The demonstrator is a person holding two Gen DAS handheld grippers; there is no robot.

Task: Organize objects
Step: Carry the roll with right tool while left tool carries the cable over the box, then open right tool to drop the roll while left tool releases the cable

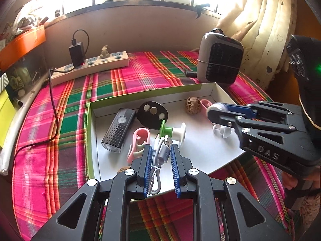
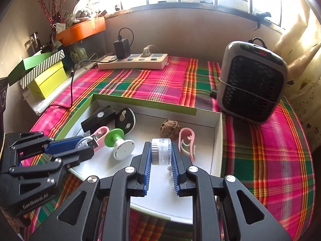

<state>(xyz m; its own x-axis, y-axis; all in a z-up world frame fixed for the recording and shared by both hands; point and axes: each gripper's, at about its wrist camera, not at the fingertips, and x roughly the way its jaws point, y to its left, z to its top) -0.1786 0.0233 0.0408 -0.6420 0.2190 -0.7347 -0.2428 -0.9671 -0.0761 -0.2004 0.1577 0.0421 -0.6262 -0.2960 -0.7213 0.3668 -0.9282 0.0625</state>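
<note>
Odds and ends fill the shallow white box (image 1: 94,132) on the plaid cloth (image 1: 50,120): from the left a black light (image 1: 118,129), a pink clip (image 1: 138,142), a green-and-white spool (image 1: 173,131), a walnut (image 1: 192,105). Over it the left gripper (image 1: 160,150) pinches a white USB cable (image 1: 160,150); the right gripper (image 2: 161,150) clamps a clear round case (image 2: 161,150).

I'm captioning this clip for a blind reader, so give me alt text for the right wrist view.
The right gripper holds a small clear round container between its blue fingers above a white tray with green edging. At left the left gripper holds a white USB cable over the tray, near a green-and-white spool, pink clips and a walnut.
</note>
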